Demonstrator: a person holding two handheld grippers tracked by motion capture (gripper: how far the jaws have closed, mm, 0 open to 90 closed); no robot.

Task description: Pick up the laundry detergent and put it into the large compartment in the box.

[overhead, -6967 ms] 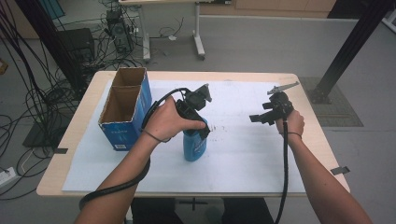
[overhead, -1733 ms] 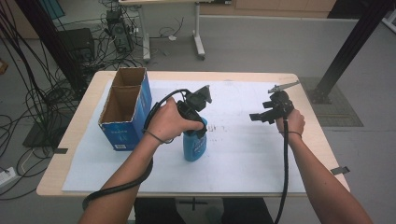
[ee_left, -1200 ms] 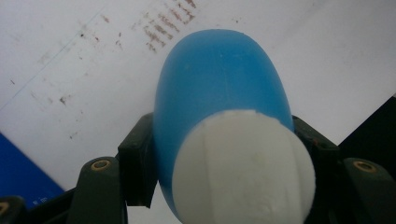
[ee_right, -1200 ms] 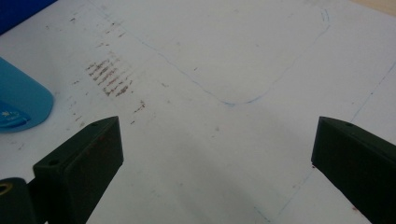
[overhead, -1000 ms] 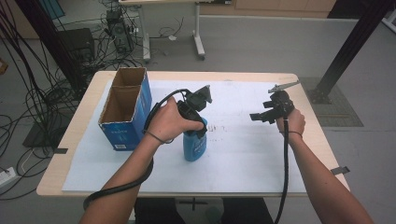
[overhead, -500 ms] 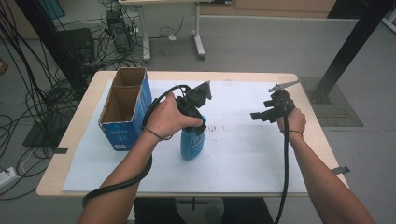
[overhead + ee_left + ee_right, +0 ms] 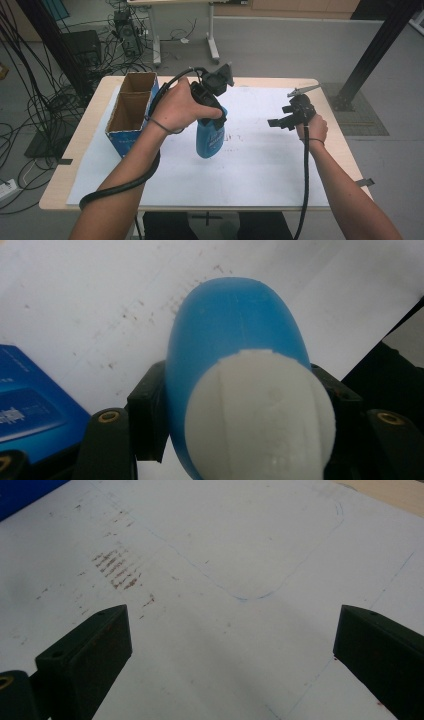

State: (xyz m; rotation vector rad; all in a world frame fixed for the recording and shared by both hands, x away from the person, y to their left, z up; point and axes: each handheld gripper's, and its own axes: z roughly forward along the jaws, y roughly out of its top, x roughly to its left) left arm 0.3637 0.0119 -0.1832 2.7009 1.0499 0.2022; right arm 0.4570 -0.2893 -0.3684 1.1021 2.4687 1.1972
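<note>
So from the high view, the left hand-held gripper (image 7: pixel 212 107) is clamped on a blue bottle (image 7: pixel 209 139) near its top, and the bottle hangs upright below it, clear of the white paper sheet (image 7: pixel 260 165) that covers most of the desk (image 7: pixel 90 145). The bottle sits roughly over the middle of the sheet, just to the right of an open cardboard box (image 7: pixel 131 107) with blue printed sides that stands at the sheet's left edge. The right hand-held gripper (image 7: pixel 280 122) is well apart from all that, over the right part of the sheet, with nothing between its jaws, which are spread. Each gripper has a black cable trailing back along the forearm. Left gripper view: you're looking down the bottle, a rounded white cap (image 7: pixel 260 415) up close and the blue body (image 7: pixel 235 325) beyond it, with the black jaws pressed against it on both sides. The speckled paper is underneath, and a corner of the blue box (image 7: pixel 35 415) shows at lower left. Right gripper view: the two black jaws stand wide apart at the bottom corners with bare paper between them, plus some brownish smudges (image 7: pixel 117 567) and a faint pencilled outline (image 7: pixel 280 555) with rounded corners drawn on the sheet.
</note>
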